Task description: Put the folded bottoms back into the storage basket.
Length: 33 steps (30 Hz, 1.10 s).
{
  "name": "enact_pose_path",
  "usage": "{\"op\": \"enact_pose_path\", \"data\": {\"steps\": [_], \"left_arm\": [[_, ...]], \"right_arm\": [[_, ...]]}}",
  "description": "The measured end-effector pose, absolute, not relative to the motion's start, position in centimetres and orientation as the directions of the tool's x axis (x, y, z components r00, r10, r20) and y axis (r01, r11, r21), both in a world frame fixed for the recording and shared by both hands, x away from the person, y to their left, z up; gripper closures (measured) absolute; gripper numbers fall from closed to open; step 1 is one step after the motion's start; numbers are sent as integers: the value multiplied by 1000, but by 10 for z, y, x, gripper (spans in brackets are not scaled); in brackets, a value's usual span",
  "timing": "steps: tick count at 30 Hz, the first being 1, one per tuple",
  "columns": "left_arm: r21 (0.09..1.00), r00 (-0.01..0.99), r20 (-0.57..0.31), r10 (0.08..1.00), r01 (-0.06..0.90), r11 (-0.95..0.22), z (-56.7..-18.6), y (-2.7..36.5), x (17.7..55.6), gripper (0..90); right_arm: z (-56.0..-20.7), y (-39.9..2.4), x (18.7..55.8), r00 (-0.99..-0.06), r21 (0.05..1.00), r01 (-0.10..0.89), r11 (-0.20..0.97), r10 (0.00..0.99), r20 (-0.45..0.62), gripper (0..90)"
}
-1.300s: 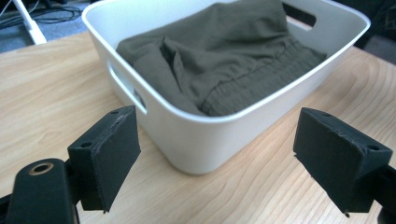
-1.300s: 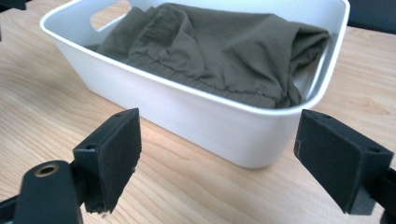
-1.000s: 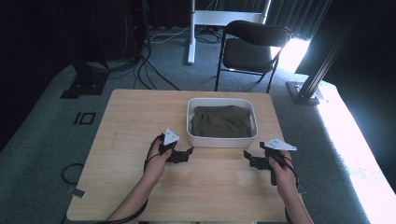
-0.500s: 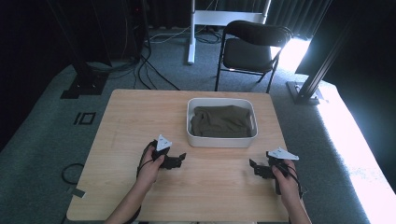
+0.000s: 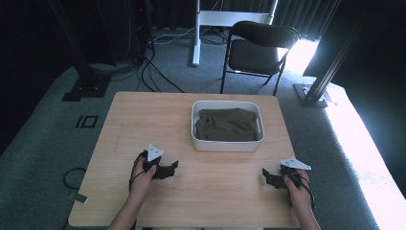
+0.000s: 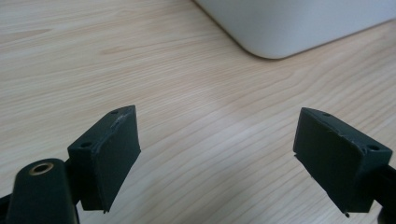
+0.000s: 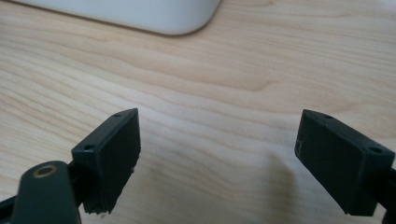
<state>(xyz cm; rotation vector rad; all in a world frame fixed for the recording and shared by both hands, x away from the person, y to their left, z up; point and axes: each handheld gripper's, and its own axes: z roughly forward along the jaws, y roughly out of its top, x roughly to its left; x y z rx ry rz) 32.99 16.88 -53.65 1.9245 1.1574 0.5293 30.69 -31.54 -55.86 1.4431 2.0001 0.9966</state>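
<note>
Grey carpet surrounds a wooden table [image 5: 143,120]. At its far centre a white tub [image 5: 228,145] holds a folded olive cloth [image 5: 227,125], seemingly stowed. Left gripper [image 5: 168,168] and right gripper [image 5: 267,176] rest low near the table's near edge, well apart from the tub, jaws released and empty. Little appears left to do.

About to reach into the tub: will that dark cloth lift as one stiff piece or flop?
The cloth probably flops: it lies creased and slumped, filling the white tub. It looks light, likely to drape and trail from a single pinch. Being soft fabric, it is unlikely to slip or break.
</note>
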Motion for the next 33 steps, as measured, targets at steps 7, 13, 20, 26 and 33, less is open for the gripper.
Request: {"op": "enact_pose_path", "data": {"steps": [7,13,20,26,33], "left_arm": [[786,395,-31,918,577,-222,-544,189,324,161],[773,309,-36,950,612,-169,-548,206,318,161],[756,211,2,978,639,-139,-553,223,313,161],[718,214,22,977,676,-164,-554,231,312,158],[710,196,21,980,687,-153,-555,231,315,94]], "right_arm": [[-559,-319,302,-297,773,616,151,954,50,142],[-562,-321,297,-244,757,637,144,970,21,142],[-563,-323,295,-207,735,666,128,978,17,135],[-563,-323,296,-196,734,669,120,980,18,125],[-563,-321,296,-181,733,671,110,983,19,125]]}}
